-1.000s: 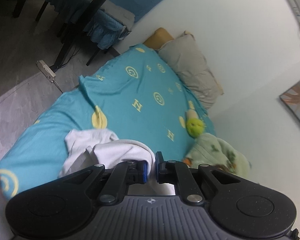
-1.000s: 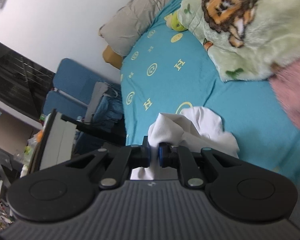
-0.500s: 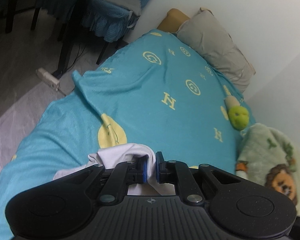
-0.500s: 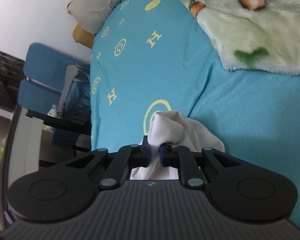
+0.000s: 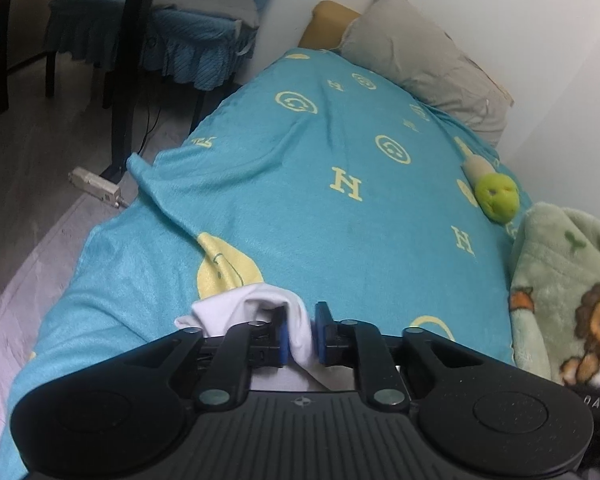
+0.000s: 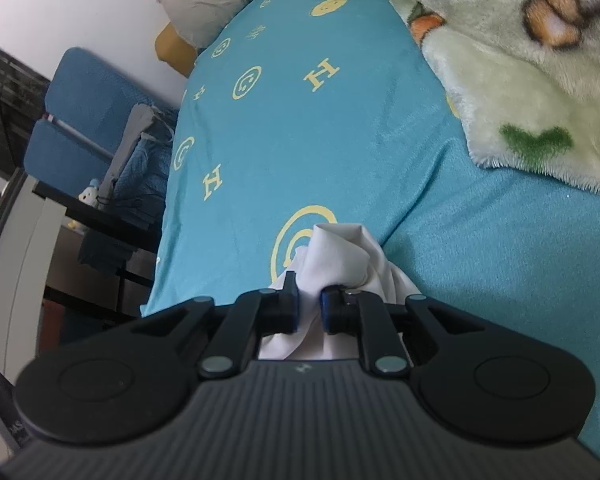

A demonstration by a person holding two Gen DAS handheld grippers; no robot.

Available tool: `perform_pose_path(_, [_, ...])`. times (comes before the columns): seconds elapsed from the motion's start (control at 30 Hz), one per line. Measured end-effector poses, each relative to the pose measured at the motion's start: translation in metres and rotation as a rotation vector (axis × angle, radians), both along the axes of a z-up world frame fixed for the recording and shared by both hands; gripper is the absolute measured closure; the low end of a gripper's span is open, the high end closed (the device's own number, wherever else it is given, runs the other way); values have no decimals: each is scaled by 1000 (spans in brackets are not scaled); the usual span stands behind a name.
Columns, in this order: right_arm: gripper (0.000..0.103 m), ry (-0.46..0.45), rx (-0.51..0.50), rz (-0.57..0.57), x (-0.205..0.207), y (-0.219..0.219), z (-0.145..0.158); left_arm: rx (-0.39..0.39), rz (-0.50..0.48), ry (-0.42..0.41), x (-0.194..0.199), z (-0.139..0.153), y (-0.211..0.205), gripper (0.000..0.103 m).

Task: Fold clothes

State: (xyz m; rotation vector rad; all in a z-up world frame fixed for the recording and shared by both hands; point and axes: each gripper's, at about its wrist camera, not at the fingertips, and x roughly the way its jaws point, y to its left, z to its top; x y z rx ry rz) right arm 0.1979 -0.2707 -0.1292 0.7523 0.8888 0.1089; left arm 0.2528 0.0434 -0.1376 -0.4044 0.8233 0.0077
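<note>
Teal bedspread [image 5: 340, 216]: both grippers (fingers closed) pinch white garment [image 5: 260, 304].

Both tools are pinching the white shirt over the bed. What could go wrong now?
1. The left tool grips only a small bunched fold of the white shirt, so the cloth might slip out.
2. The right tool also pinches a crumpled wad, so the shirt may land wrinkled instead of flat.
3. The fluffy green blanket lies close by on the teal bedspread; the shirt could end up spread over its edge.
</note>
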Motion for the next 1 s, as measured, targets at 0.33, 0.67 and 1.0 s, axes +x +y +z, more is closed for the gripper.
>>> perform_pose_path(0.33, [15,-172,-117,110,-34,25,32,139,-130,-118,-37,27,-18,22])
perform_pose_path(0.67, [62,-132,-384,257,2,58,-4,266,-191,-30,-9,-6,-33,20])
perform_pose_path(1.0, [61,-163,-393,232,-38,53,15,303,-232,-59,-35,2,-35,20])
